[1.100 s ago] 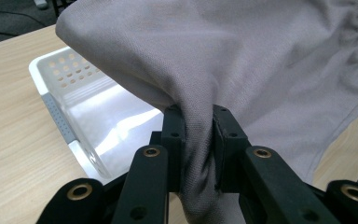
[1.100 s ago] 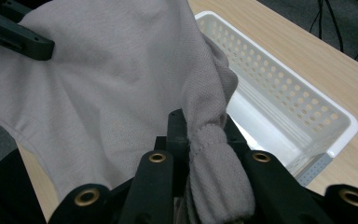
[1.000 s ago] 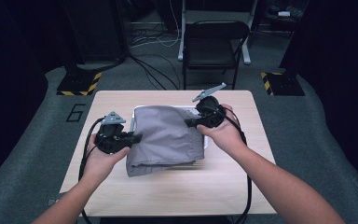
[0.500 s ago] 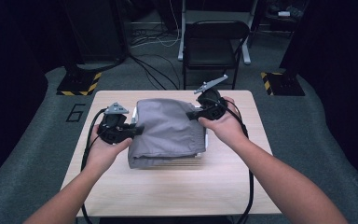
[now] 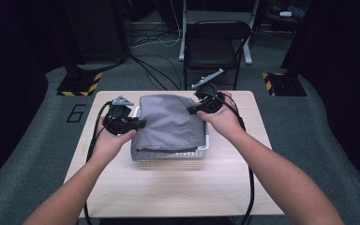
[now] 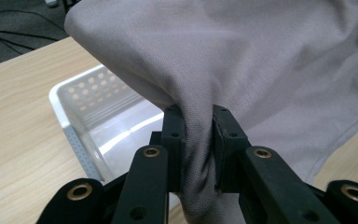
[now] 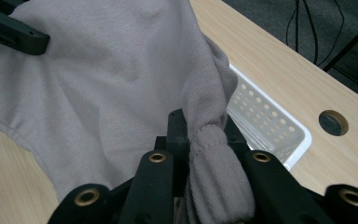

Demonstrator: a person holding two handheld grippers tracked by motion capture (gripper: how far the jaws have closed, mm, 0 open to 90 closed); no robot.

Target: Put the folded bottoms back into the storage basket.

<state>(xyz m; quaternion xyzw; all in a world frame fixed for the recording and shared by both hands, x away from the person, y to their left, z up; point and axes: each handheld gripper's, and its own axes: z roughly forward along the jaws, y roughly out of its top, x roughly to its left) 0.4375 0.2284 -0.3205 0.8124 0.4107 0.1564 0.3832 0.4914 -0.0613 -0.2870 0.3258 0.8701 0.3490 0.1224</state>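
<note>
Grey cloth (image 5: 171, 123) spread over white perforated basket (image 5: 205, 146), left gripper (image 6: 198, 140) clamped on one edge; right gripper (image 7: 205, 140) clamped on the opposite edge

White basket (image 5: 205, 146) interior under grey cloth (image 5: 168, 123) (mostly hidden)

The high view looks forward and down from above the person's side — whole table (image 5: 122, 187) visible, chair (image 5: 214, 44) at twelve o'clock. Each gripper view sits close behind its own jaws, looking along them. All three share the grey cloth (image 5: 168, 122) (image 6: 270, 60) (image 7: 98, 84) and white basket (image 5: 205, 149) (image 6: 81, 100) (image 7: 265, 121).
</note>
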